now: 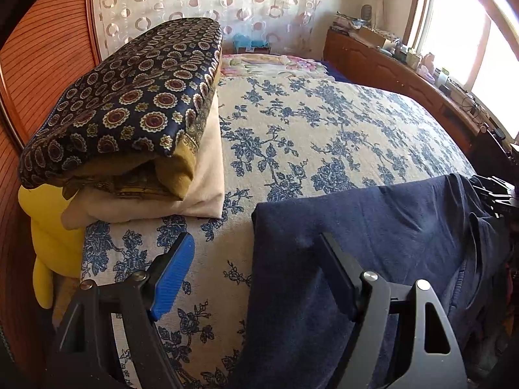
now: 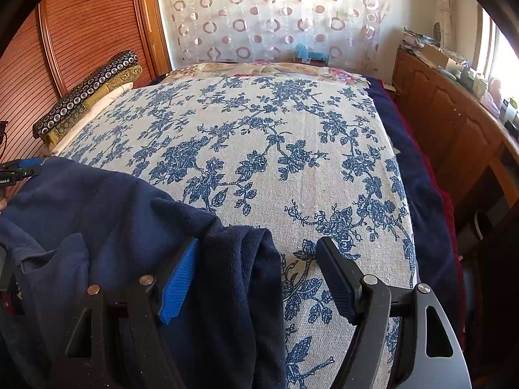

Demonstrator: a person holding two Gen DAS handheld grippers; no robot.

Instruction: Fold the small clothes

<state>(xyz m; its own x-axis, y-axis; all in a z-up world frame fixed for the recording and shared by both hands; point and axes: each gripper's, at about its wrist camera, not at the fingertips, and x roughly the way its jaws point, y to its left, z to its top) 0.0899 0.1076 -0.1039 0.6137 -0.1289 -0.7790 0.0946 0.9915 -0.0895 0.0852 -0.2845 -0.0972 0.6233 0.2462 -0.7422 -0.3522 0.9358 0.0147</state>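
Note:
A navy blue garment [image 1: 373,236] lies over the near edge of the bed; it also shows in the right wrist view [image 2: 107,214]. My left gripper [image 1: 256,246] is open over its left edge, one finger over the bedspread and the other over the cloth. My right gripper [image 2: 259,253] is open over the garment's bunched right end, with the cloth lying between the fingers. The left gripper shows at the far left in the right wrist view [image 2: 19,167]. The right gripper's body shows at the far right of the left wrist view; its fingers are hidden there.
The bed has a white bedspread with blue flowers [image 2: 259,136]. A stack of folded cloths [image 1: 129,123] sits at the bed's left side against a wooden wardrobe [image 2: 81,32]. A wooden cabinet [image 2: 454,123] with clutter stands along the right, under a window.

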